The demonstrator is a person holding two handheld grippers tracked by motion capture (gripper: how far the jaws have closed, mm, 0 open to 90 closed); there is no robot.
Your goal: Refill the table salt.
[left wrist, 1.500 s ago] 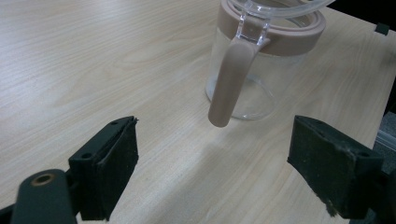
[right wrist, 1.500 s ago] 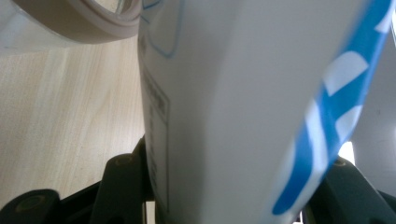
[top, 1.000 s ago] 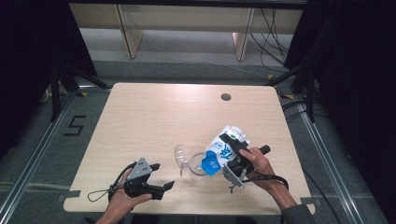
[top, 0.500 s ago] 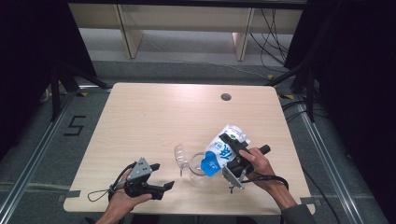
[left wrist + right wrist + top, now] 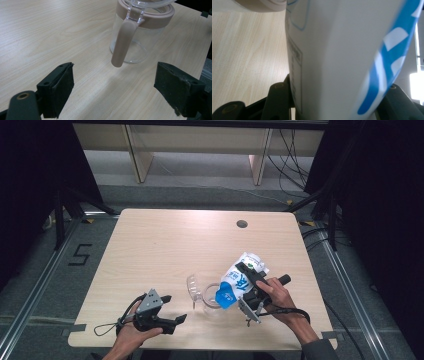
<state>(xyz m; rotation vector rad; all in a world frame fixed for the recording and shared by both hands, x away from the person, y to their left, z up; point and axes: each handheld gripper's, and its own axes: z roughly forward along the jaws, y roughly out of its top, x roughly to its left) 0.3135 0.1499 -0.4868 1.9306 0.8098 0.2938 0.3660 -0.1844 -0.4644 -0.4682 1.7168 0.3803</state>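
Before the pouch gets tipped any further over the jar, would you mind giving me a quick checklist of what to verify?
1. Right gripper has the white and blue pouch clamped between its jaws: ok.
2. Pouch's blue end sits over the mouth of the glass jar: ok in the high view.
3. Jar stands upright on the table: ok.
4. Jar's clear lid is swung open, out of the way: ok.
5. Left gripper steadies the jar: not ok; its jaws are open and short of the beige handle.
6. Pouch's spout is open: cannot tell.
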